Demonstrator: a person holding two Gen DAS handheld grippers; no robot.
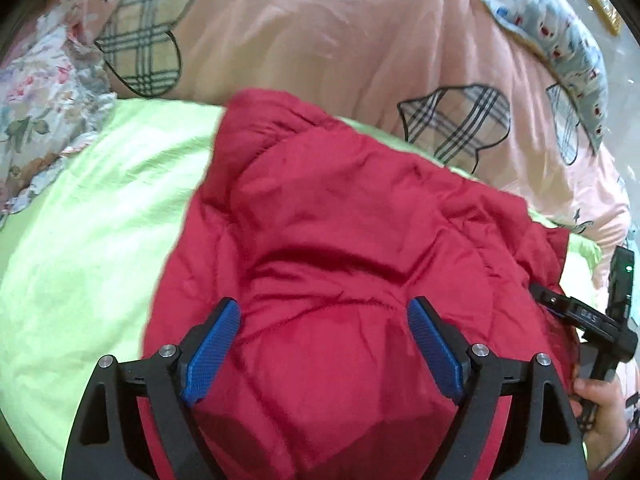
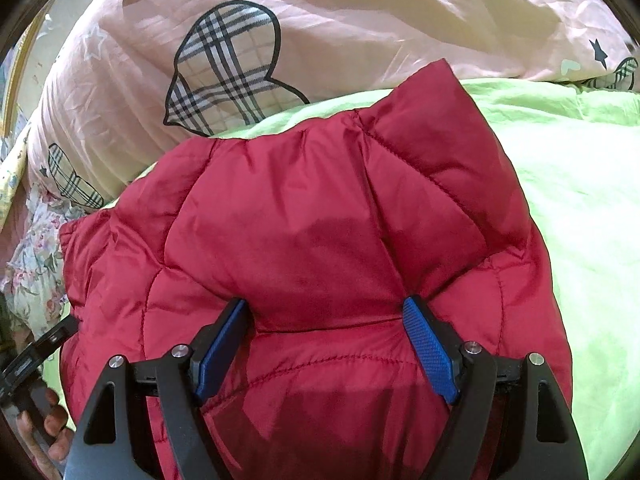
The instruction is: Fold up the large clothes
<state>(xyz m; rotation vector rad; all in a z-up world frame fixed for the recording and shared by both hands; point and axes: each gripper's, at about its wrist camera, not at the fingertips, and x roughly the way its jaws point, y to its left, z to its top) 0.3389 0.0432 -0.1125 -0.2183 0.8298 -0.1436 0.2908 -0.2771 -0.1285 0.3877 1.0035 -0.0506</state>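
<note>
On the left we have the green sheet (image 1: 92,216), bare out to a floral cloth (image 1: 36,120) at its far left edge. Our left gripper (image 1: 322,344) hangs over the near part of the red padded jacket (image 1: 360,216), its blue pads spread wide with only puffed fabric between them; nothing is pinched, so we read it as open and unloaded. The jacket lies in the middle of the sheet as a compact, roughly squared bundle, one corner reaching the far side, where the pink duvet with checked hearts (image 1: 320,32) is heaped.

Further right, our right gripper (image 2: 326,344) stands over the same bundle. Its pads dent the quilting on either side of a raised panel, but they are set wide and do not clamp it, so we take it as open too. To its right the sheet (image 2: 580,220) runs on bare.

We judge that we are late in the fold, pressing and squaring the bundle rather than carrying an edge. The next move calls either for closing both grippers on the near edge and bringing it over to the far corner, or for pushing the padding flat so it does not spring back.
</note>
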